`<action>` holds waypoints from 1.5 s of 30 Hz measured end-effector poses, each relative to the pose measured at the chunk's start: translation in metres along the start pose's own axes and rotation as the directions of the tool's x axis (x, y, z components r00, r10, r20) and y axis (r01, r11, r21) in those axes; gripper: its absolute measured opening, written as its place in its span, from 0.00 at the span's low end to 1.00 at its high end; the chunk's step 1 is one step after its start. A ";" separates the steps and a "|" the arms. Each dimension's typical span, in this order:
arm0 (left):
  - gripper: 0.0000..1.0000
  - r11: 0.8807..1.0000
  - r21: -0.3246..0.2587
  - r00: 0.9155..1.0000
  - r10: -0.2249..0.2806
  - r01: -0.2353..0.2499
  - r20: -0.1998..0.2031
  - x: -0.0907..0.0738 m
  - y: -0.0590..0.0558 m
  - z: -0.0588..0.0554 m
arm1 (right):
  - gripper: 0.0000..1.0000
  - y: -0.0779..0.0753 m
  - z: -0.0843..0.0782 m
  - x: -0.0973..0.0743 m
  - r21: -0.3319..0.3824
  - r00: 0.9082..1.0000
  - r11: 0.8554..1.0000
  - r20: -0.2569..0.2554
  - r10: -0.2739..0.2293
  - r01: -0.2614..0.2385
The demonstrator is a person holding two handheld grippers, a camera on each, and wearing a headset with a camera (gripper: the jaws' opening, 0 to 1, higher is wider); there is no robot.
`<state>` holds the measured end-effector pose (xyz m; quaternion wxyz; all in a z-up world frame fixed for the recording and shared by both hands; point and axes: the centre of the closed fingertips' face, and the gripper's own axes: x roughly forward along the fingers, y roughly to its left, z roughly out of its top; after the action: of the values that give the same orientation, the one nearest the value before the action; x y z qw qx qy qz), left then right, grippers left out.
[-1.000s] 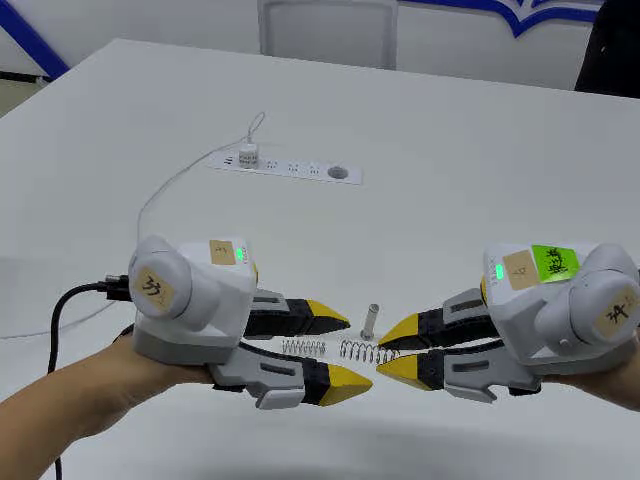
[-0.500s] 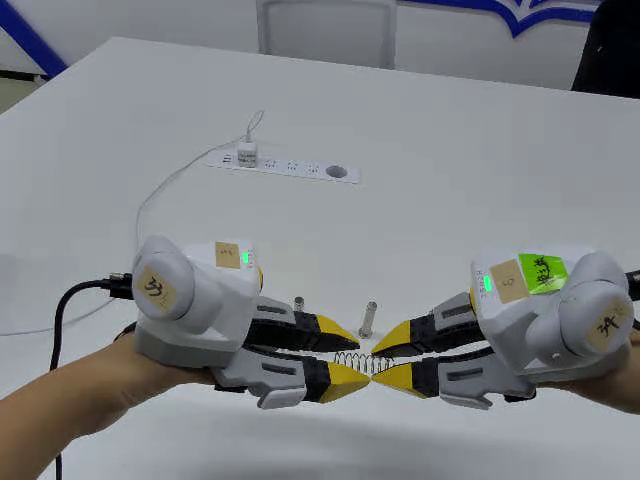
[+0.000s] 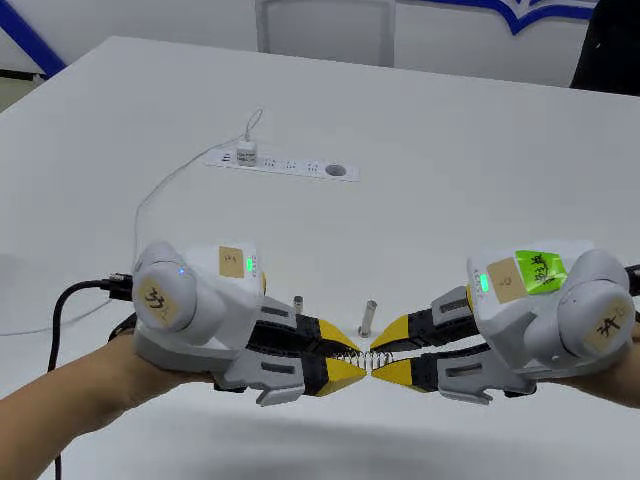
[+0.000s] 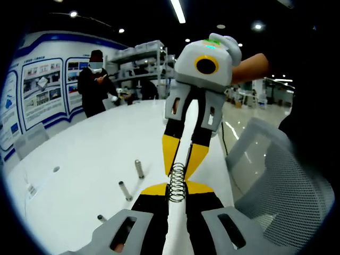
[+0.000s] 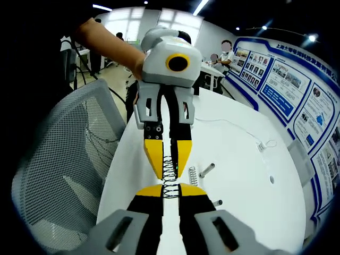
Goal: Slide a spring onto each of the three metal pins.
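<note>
1. Both grippers have closed in since a second ago. Back then the tips stood apart with two springs lying loose on the table (image 3: 450, 180) between them. Now the spring (image 3: 364, 356) is bridged tip to tip.
2. The spring runs crosswise between the left gripper (image 3: 352, 358) and the right gripper (image 3: 380, 359), just in front of the pins. I cannot tell whether it is clear of the table.
3. Left jaws are pinched onto one end of the spring and right jaws onto the other, with little coil showing between them.
4. Handling, my read: light thin wire, soft along its length, quick to buckle or ping away if squeezed hard. I would hold a few end coils from the side and keep the bore open for the pin.
5. A second spring (image 5: 193, 176) lies on the table just beside the held one.
6. The first pin (image 4: 139, 168), second pin (image 4: 125, 190) and third pin (image 4: 101, 218) stand upright and bare.
7. A power strip (image 3: 285, 165) sits well beyond them.
</note>
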<state>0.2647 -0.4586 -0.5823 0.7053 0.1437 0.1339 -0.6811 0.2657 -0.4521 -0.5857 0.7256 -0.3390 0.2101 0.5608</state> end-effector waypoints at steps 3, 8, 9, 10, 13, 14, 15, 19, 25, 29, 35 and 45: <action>0.10 0.999 0.032 1.000 -0.002 0.002 -0.007 0.000 -0.001 0.001 | 0.11 0.000 0.001 -0.001 -0.015 1.000 1.000 -0.002 0.007 -0.007; 0.10 0.999 0.039 1.000 0.006 -0.006 0.006 -0.001 0.001 0.004 | 0.12 -0.003 0.002 -0.004 0.013 1.000 1.000 0.022 0.014 -0.014; 0.10 0.999 0.039 1.000 0.004 -0.005 0.007 -0.001 0.001 0.005 | 0.12 -0.004 0.003 -0.005 0.019 0.999 1.000 0.030 0.014 -0.014; 0.10 0.999 0.044 1.000 0.005 -0.005 0.007 -0.001 0.001 0.005 | 0.13 -0.004 0.003 -0.005 0.037 0.999 0.999 0.037 0.020 -0.021; 0.10 0.999 0.036 1.000 -0.014 0.014 0.016 0.000 -0.002 0.008 | 0.17 -0.003 -0.002 -0.006 0.061 0.999 0.997 0.037 0.037 -0.039; 0.10 0.999 0.038 1.000 -0.016 0.015 0.024 0.000 -0.003 0.010 | 0.17 -0.004 -0.008 -0.006 0.057 0.999 0.998 0.010 0.033 -0.034; 0.10 0.999 0.039 1.000 -0.015 0.014 0.025 0.001 -0.003 0.011 | 0.17 -0.004 -0.010 -0.006 0.053 1.000 0.998 0.001 0.031 -0.031; 0.10 0.999 0.044 1.000 -0.013 0.013 0.015 0.002 -0.002 0.010 | 0.12 -0.001 -0.009 -0.007 0.070 0.999 0.997 0.017 0.044 -0.045; 0.10 0.998 0.058 1.000 -0.025 0.025 0.002 0.001 -0.006 0.008 | 0.11 0.003 -0.005 -0.009 0.097 0.997 0.993 0.038 0.061 -0.065; 0.10 0.997 0.078 0.999 -0.025 0.027 -0.023 0.002 -0.007 0.004 | 0.11 0.005 0.000 -0.010 0.092 0.996 0.993 0.048 0.073 -0.078; 0.10 0.996 0.084 0.999 -0.009 0.012 -0.035 0.001 -0.004 0.001 | 0.11 0.003 0.013 -0.013 0.101 0.993 0.992 0.090 0.070 -0.079; 0.10 0.996 0.088 0.999 0.012 -0.009 -0.030 0.000 -0.002 0.006 | 0.11 -0.001 0.026 -0.017 0.151 0.985 0.986 0.164 0.048 -0.073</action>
<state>0.2630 -0.4604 -0.5770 0.6999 0.1856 0.1140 -0.6802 0.2602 -0.4448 -0.5557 0.7470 -0.2281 0.2048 0.5899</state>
